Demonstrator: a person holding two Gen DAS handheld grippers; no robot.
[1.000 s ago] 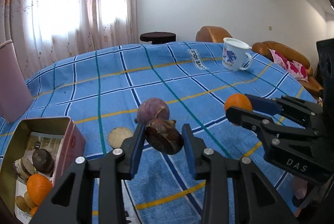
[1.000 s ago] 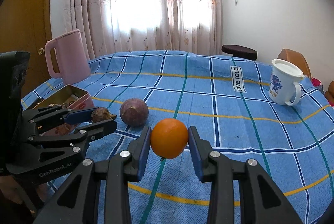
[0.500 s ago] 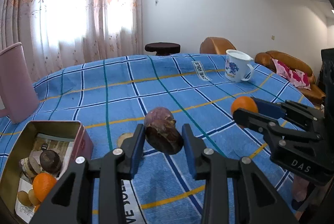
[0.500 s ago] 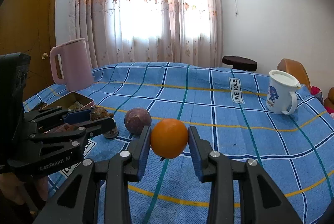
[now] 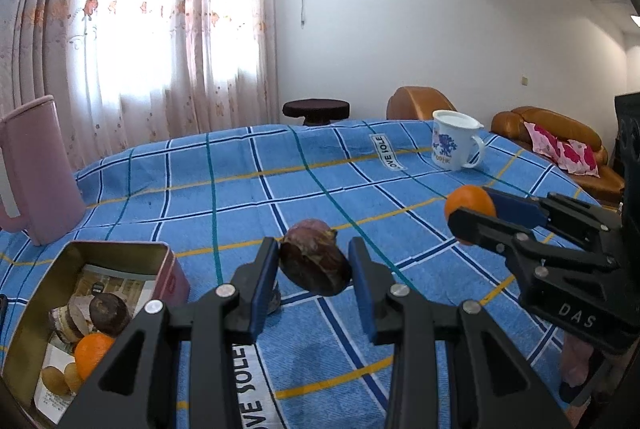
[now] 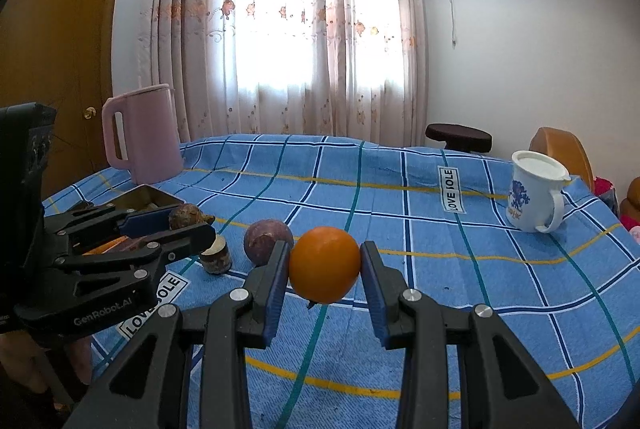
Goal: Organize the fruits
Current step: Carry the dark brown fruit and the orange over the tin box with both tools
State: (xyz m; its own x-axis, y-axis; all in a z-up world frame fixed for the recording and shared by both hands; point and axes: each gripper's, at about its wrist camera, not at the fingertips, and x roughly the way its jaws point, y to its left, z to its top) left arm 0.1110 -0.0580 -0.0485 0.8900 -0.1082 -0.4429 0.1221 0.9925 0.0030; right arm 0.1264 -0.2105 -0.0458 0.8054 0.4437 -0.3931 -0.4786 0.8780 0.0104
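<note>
My left gripper (image 5: 313,271) is shut on a dark brown wrinkled fruit (image 5: 314,267) and holds it above the blue checked tablecloth; it also shows in the right wrist view (image 6: 188,217). My right gripper (image 6: 325,267) is shut on an orange (image 6: 325,264), also seen in the left wrist view (image 5: 469,203). A round purple fruit (image 6: 267,241) and a cut brown fruit piece (image 6: 216,256) lie on the cloth between the grippers. An open tin box (image 5: 52,293) at lower left holds an orange (image 5: 93,349) and several brown fruits.
A pink kettle (image 6: 142,133) stands at the back left by the tin. A white mug with a blue print (image 6: 534,195) stands at the back right. The table edge (image 5: 560,177) drops off at the right toward brown sofas.
Both grippers have risen, each still holding its fruit. The left gripper has drawn back toward the tin box, and the purple fruit now lies behind its held fruit.
</note>
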